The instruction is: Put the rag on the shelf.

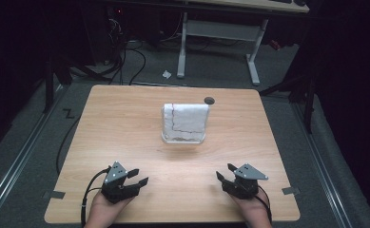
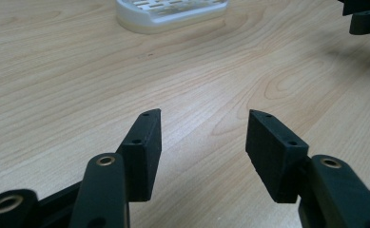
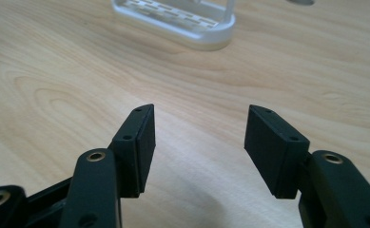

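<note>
Light falls from overhead onto my counter (image 1: 125, 123); the room around it sinks into near-black. The high view is soft and grainy, with no sharp edges. In both gripper views the wood grain nearby is crisp, and a soft shadow lies under my right gripper (image 3: 199, 123). The white rack (image 3: 192, 28) blurs slightly at the top edge. Mild sheen, no harsh glare.
</note>
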A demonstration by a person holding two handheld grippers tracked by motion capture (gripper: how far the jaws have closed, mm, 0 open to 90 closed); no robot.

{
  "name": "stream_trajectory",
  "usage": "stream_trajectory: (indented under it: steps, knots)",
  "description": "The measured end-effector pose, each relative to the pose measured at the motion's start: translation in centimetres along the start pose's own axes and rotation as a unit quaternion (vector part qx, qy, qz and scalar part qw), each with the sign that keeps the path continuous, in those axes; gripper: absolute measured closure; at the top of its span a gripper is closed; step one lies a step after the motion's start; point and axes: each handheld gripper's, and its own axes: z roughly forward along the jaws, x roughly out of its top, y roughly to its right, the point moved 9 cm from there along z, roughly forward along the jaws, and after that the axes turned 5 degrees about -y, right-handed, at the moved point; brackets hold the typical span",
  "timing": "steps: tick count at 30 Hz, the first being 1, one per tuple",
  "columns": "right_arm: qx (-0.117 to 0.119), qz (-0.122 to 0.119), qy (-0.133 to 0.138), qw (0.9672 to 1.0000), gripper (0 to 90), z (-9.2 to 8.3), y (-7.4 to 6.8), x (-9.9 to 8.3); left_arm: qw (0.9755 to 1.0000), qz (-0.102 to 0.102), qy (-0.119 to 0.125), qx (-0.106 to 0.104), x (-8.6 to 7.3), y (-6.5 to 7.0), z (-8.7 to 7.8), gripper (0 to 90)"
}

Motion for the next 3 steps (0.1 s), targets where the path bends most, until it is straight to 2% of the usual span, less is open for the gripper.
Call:
stream_trajectory:
  steps: [3]
  knots:
    - [0.009, 0.017, -0.008, 0.9998, 44.2, 0.5, 0.14, -0.24, 1.0, 0.0, -0.003, 0.001, -0.05, -0.11, 0.28, 46.0]
